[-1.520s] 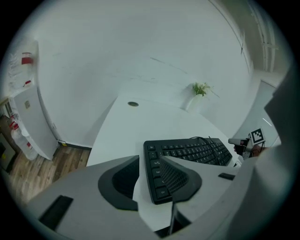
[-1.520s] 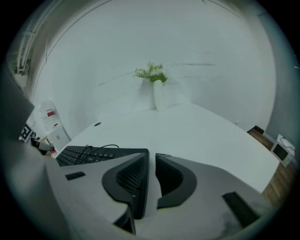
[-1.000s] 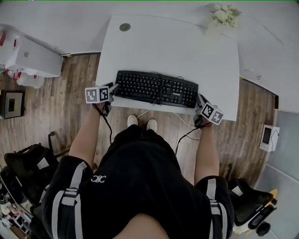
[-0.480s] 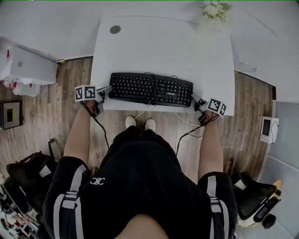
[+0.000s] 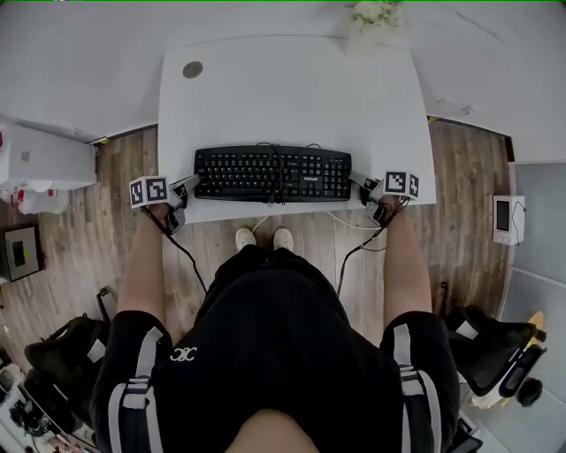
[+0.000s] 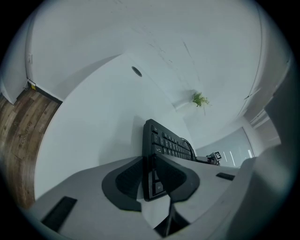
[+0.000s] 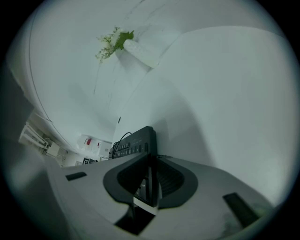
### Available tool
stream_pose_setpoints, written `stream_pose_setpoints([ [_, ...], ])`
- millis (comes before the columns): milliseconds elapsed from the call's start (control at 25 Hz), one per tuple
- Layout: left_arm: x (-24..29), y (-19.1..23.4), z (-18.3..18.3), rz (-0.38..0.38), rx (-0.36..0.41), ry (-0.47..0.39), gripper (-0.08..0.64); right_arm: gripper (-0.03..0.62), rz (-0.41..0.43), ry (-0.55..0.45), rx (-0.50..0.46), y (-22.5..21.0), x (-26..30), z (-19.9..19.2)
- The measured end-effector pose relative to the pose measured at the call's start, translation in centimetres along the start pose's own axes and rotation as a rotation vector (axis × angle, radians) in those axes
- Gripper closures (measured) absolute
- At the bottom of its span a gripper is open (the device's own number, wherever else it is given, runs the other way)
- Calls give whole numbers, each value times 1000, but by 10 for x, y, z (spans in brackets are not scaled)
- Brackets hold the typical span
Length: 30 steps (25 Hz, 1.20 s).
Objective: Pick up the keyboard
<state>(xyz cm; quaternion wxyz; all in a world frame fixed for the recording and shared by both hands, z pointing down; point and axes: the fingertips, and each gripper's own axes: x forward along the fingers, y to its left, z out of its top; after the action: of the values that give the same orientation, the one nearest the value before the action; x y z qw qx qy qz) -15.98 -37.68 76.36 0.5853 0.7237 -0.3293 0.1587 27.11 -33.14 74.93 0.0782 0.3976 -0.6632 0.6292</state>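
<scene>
A black keyboard (image 5: 272,173) lies across the near part of the white desk (image 5: 283,88), its cable looped over the middle of the keys. My left gripper (image 5: 187,184) is shut on its left end; in the left gripper view the dark pads (image 6: 124,183) clamp the keyboard (image 6: 164,143) edge-on, and the left gripper (image 6: 151,176) holds the corner. My right gripper (image 5: 358,183) is shut on the right end. In the right gripper view the right gripper (image 7: 151,180) pinches the keyboard (image 7: 133,140). Whether the keyboard is off the desk I cannot tell.
A round cable hole (image 5: 193,69) sits at the desk's far left and a small plant (image 5: 376,12) at the far edge. The keyboard's cable (image 5: 354,223) hangs off the front edge. A white cabinet (image 5: 44,159) stands on the wood floor at left.
Both grippers have closed onto the keyboard's ends. The keyboard now lies straight across the head view instead of slanting, and the head view has shifted so the desk sits further left.
</scene>
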Motion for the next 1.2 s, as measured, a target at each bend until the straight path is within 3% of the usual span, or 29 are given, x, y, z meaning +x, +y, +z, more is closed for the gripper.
stream_pose_setpoints([
  [280, 3, -1, 2, 18, 60, 18, 465, 535, -53, 15, -81, 1, -4, -2],
  [480, 0, -9, 1, -12, 67, -4, 466, 537, -46, -19, -95, 6, -15, -5],
  [640, -7, -27, 24, -67, 80, -87, 469, 537, -19, -64, -178, 27, -28, 11],
  [840, -22, -59, 49, -106, 176, -161, 469, 537, 17, -168, -261, 61, -53, 36],
  [1200, -70, -135, 110, -187, 339, -371, 469, 538, 109, -422, -472, 153, -113, 100],
])
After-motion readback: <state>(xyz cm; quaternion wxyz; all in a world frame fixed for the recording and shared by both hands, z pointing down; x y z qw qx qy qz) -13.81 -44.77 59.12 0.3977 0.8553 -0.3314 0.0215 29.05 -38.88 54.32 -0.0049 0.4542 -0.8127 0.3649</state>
